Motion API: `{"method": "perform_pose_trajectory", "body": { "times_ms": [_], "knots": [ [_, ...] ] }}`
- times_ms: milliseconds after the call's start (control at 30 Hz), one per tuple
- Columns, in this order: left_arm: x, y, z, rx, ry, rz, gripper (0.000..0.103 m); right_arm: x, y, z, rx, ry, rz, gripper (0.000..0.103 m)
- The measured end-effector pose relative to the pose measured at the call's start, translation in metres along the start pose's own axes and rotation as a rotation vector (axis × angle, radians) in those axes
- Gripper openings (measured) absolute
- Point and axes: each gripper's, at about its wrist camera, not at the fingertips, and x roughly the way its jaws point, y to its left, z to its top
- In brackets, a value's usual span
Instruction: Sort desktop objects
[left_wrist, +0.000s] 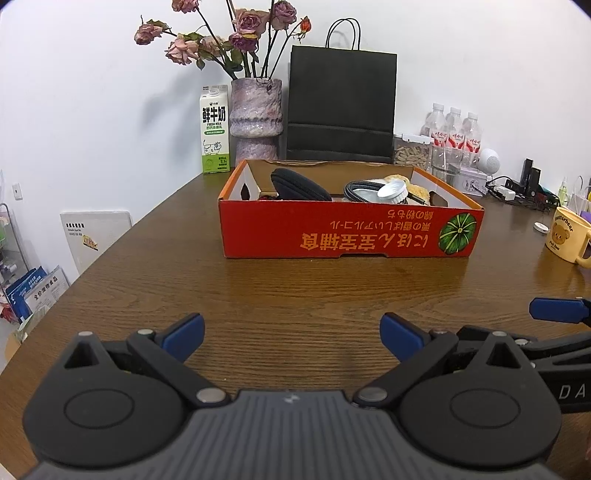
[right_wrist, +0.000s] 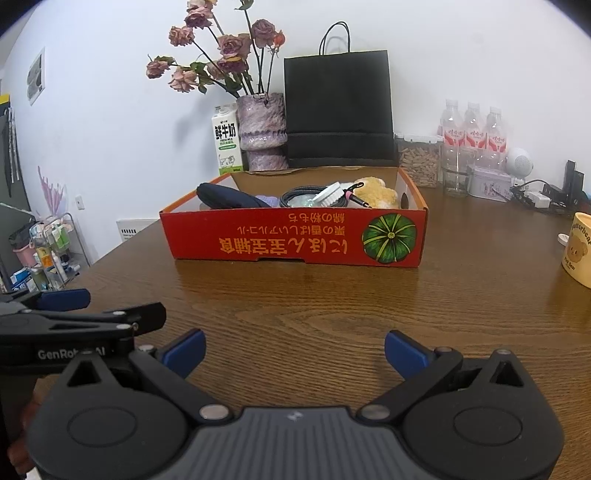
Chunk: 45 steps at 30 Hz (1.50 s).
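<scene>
Both your left gripper (left_wrist: 291, 338) and right gripper (right_wrist: 294, 354) are spread empty; box (left_wrist: 347, 232) sits dead ahead, long side across, roughly equal reach.

Milk carton (left_wrist: 214, 130) at far table edge, beside vase: "鲜牛奶", "FRESH MILK" beneath; smaller print unreadable. Red cardboard box (left_wrist: 347, 233) at table centre: orange Japanese lettering on front wall, printed upside down, not legible with certainty. Yellow mug (left_wrist: 567, 238) at right table edge: "Butterbear" over bear picture, small text below unclear. Left gripper (right_wrist: 62, 300) body, seen from right wrist: "GenRob", rest partly hidden. Water bottles (right_wrist: 474, 134) at far right: red labels, characters too blurred.
</scene>
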Motion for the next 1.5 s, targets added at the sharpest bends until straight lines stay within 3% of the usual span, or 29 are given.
{"method": "perform_pose_trajectory", "body": {
  "times_ms": [1500],
  "knots": [
    [-0.0017, -0.0009, -0.0013, 0.005, -0.014, 0.004, 0.103, -0.0018, -0.0004, -0.0019, 0.003, -0.003, -0.001, 0.103]
  ]
}}
